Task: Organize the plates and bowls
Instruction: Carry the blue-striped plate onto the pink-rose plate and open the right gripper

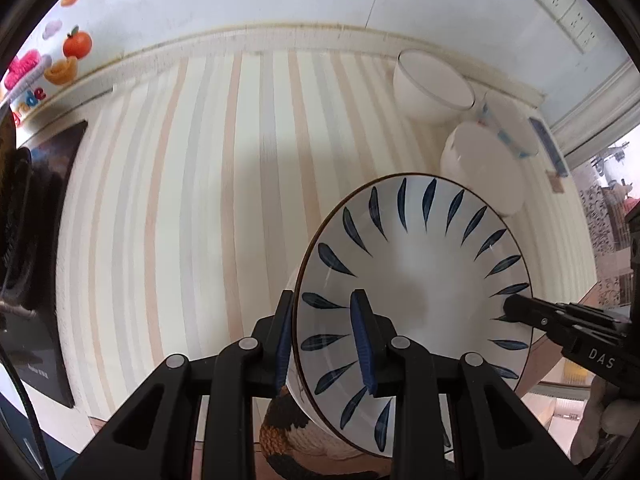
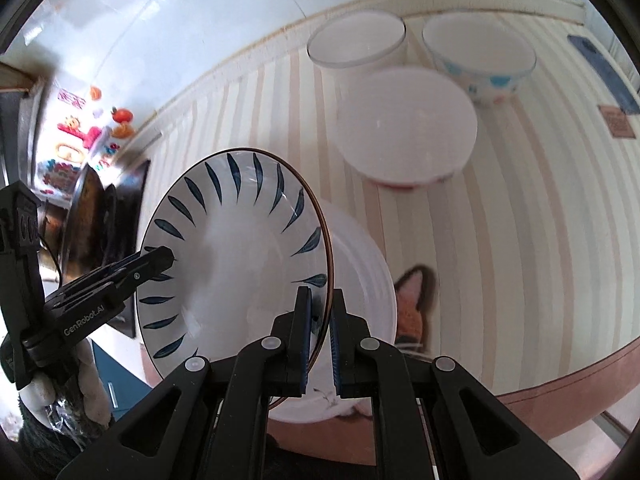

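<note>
Both grippers are clamping one round white ceramic bowl with blue leaf strokes (image 1: pixel 412 280) (brown-rimmed), lower right of frame: left gripper (image 1: pixel 324 340) and right gripper (image 2: pixel 320 320) each pinching its rim above the striped tablecloth (image 1: pixel 200 180).

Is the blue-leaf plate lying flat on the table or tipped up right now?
Tipped up. The blue-leaf plate stands tilted, its face visible, rim pinched by the left gripper and right gripper on opposite edges.
</note>
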The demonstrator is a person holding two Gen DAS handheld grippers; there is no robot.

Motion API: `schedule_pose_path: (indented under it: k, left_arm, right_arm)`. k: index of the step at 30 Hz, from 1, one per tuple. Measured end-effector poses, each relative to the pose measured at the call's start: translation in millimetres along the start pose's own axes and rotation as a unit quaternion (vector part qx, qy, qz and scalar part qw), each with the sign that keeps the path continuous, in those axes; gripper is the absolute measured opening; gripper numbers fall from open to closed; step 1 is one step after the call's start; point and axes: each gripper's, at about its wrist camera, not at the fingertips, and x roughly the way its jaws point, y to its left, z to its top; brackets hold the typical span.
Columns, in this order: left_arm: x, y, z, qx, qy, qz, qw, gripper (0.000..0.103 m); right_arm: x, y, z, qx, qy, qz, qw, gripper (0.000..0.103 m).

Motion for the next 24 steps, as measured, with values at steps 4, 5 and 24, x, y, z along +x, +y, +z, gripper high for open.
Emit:
schedule_pose_path:
  k: [4, 5, 24]
  left_arm:
    - [15, -3, -7, 0.001, 0.014, 0.009, 0.9999, 0.025]
    - [18, -3, -8, 0.0, 0.016, 0.011, 0.9998, 0.025]
    - [36, -15, -14, 0.002, 0.023, 0.039, 0.999, 0.025]
  right_arm:
    - [16, -11, -9, -0.003, 0.016, -0.005, 1.0, 0.009]
    - [19, -11, -9, -0.002, 0.019, -0.006, 1.0, 0.009]
    - [52, -29, -7, -0.005, 0.051, -0.003, 0.999, 0.009]
